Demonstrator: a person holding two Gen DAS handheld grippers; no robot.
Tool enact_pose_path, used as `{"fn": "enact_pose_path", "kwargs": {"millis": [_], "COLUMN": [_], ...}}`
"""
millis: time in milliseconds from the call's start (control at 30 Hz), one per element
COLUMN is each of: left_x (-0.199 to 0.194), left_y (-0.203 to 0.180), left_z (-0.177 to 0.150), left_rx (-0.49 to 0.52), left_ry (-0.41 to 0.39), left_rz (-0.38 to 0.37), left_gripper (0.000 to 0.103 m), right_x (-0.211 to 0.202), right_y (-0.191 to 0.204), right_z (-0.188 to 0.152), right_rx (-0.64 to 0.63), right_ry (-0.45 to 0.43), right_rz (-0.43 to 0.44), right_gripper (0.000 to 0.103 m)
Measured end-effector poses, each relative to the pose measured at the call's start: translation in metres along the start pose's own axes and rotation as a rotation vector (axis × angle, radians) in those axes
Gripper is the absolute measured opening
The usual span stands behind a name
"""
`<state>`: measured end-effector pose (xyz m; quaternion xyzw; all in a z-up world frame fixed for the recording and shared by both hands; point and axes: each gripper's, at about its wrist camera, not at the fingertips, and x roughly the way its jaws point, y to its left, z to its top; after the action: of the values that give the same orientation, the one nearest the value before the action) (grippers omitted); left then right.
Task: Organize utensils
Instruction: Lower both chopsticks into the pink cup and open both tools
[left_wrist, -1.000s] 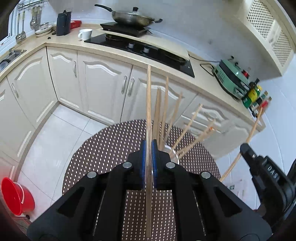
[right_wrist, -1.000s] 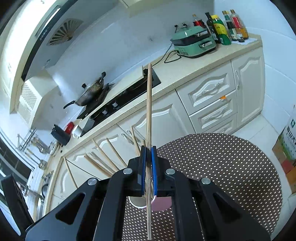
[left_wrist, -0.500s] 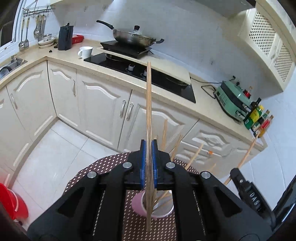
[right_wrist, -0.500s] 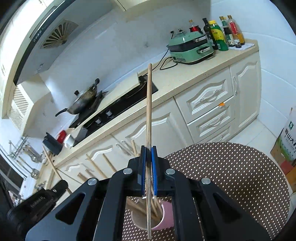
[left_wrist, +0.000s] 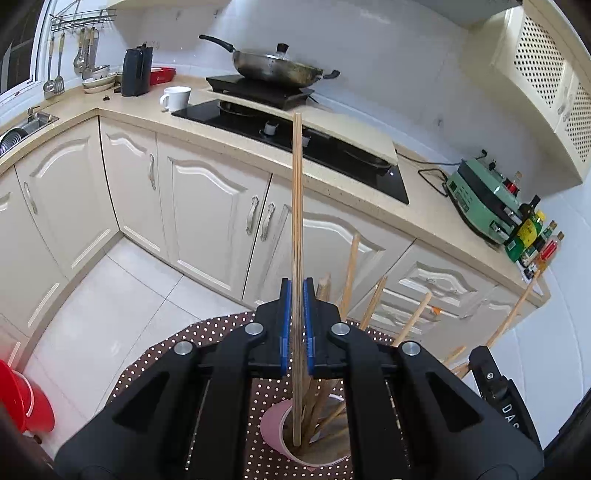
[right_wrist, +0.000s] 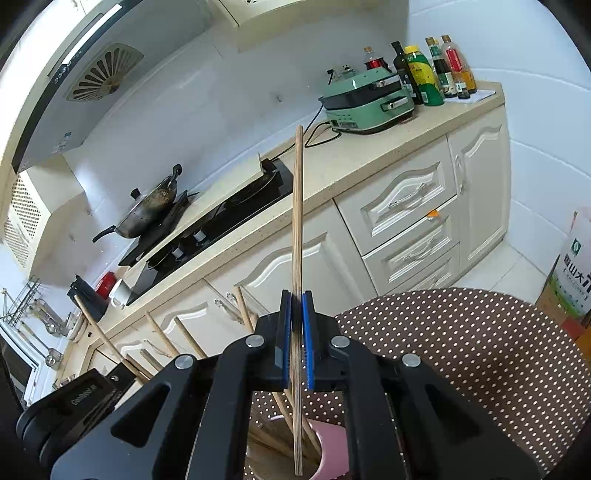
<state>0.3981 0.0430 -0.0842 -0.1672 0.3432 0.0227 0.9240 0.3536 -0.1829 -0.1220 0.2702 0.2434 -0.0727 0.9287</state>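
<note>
Crowding pink cup (left_wrist: 275, 430), chopsticks (left_wrist: 349, 275) block entry.

Round brown polka-dot table (right_wrist: 480, 350) with a pink cup (left_wrist: 273, 424) of wooden chopsticks (left_wrist: 351, 266) standing on it

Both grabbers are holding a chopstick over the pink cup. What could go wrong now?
1. The pink cup already holds many splayed chopsticks; the chopstick in the left gripper might catch on them.
2. The right gripper brings its own chopstick to the same opening, so the two could collide.
3. A hard push might tip the cup.
</note>
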Motion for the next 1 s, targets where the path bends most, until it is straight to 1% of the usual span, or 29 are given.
{"fn": "enact_pose_path", "kwargs": {"millis": [100,200,300,533,767,867,1000], "left_x": [0.006,0.011,0.014,0.009,0.01,0.009,0.012], "left_y": [0.003,0.004,0.008,0.009,0.012,0.012,0.016], "left_z": [-0.007,-0.016,-0.026,-0.04,-0.05,-0.054,-0.059], "left_rx": [-0.005,0.014,0.019,0.045,0.046,0.064,0.083], "left_ry": [0.017,0.048,0.076,0.094,0.122,0.122,0.142], "left_rz": [0.006,0.008,0.009,0.012,0.005,0.0,-0.007], "left_gripper": [0.007,0.007,0.007,0.008,0.009,0.009,0.011], "right_x": [-0.001,-0.004,-0.008,-0.018,-0.027,-0.026,-0.018], "right_y": [-0.001,0.0,-0.001,0.001,0.012,0.012,0.007], "right_z": [-0.004,-0.007,-0.01,-0.015,-0.029,-0.036,-0.042], "right_rx": [-0.023,-0.056,-0.07,-0.087,-0.154,-0.161,-0.155], "right_ry": [-0.029,-0.049,-0.058,-0.07,-0.093,-0.084,-0.032], "right_rz": [-0.007,-0.015,-0.015,0.001,0.003,0.002,-0.002], "right_gripper": [0.005,0.005,0.005,0.005,0.005,0.005,0.005]}}
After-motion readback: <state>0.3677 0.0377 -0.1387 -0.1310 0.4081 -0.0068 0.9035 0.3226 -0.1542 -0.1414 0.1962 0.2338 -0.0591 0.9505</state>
